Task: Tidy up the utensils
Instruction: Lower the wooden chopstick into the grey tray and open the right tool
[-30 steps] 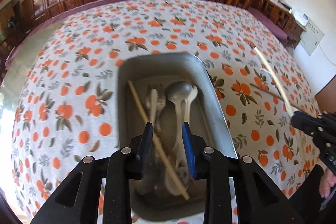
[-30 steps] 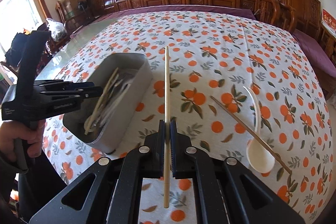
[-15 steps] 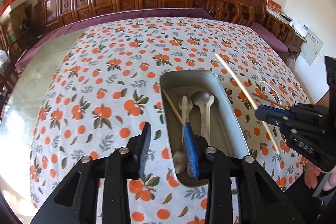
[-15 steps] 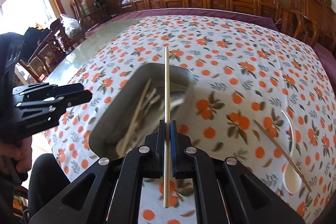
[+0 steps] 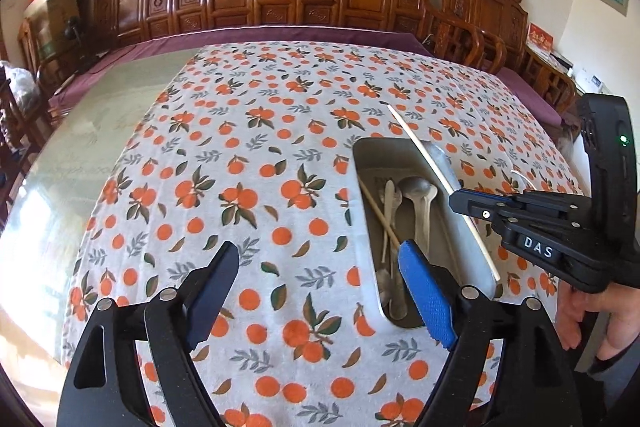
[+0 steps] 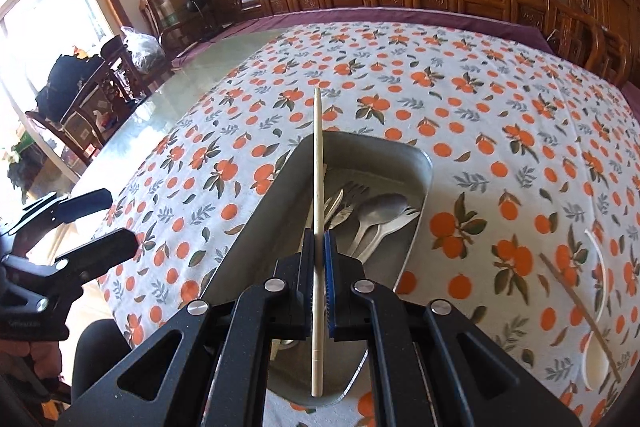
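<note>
The right gripper (image 6: 319,263), fingers clamped on a pale wooden chopstick (image 6: 317,187), hovers over the grey metal tray (image 6: 424,163); next, lower and release. The left gripper (image 5: 320,283) hangs open.

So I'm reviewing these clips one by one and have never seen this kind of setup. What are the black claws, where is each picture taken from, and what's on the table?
There is no robot here. A person holds a hand-operated two-finger gripper in each hand, and each gripper carries a wide-angle camera looking forward along its fingers, so each picture is one gripper's own view.

In the left one, the left gripper is open and holds nothing. In the right one, the right gripper is shut on a pale chopstick held over a metal tray.

The tray sits on an orange-patterned tablecloth and already contains spoons, a fork and another chopstick. On the cloth to the right lie a white spoon and a darker chopstick.
</note>
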Tool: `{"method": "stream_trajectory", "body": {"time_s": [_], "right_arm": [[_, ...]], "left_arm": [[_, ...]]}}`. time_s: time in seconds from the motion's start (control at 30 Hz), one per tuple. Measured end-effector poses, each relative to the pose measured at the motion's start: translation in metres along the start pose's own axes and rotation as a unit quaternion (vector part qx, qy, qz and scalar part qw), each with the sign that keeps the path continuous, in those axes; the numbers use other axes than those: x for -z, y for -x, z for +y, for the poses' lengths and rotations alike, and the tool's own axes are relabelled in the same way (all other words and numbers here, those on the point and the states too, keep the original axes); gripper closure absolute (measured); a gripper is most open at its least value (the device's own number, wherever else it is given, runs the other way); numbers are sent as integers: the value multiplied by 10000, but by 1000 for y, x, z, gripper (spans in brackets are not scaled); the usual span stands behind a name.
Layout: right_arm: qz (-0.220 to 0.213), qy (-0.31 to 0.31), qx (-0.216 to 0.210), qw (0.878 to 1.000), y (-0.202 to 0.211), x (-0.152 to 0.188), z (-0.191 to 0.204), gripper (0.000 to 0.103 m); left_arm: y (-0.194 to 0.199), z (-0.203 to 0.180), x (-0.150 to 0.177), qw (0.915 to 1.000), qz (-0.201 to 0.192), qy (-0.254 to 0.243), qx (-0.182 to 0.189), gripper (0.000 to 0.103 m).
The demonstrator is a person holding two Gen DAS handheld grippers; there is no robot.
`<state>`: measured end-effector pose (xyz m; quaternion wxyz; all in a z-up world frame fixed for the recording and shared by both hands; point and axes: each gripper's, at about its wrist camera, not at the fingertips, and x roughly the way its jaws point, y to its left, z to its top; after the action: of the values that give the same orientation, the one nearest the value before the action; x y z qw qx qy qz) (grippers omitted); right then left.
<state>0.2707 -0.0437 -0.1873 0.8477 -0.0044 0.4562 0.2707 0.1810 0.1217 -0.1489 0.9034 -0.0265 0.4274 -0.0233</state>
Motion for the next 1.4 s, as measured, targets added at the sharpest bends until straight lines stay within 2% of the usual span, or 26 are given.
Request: {"method": "stream_trajectory", "body": {"time_s": [0.57, 0.7, 0.93, 1.1, 1.4], "right_arm": [[512, -458, 78, 9976, -49, 16, -4, 97], [498, -288, 190, 9982, -52, 17, 3, 97], [481, -327, -28, 9983, -54, 13, 8, 95], [376, -274, -129, 9988, -49, 12, 7, 95], [-123, 333, 179, 9992, 3, 19, -11, 94]], "left_arm": [[-8, 5, 9, 9999, 111, 35, -62, 24], [-9, 4, 9, 9999, 125, 42, -82, 24], [-10, 1, 9, 9998, 149, 8, -103, 24], [-9, -4, 8, 9998, 149, -41, -120, 24], [-8, -19, 3, 10000, 49, -42, -21, 24]]}}
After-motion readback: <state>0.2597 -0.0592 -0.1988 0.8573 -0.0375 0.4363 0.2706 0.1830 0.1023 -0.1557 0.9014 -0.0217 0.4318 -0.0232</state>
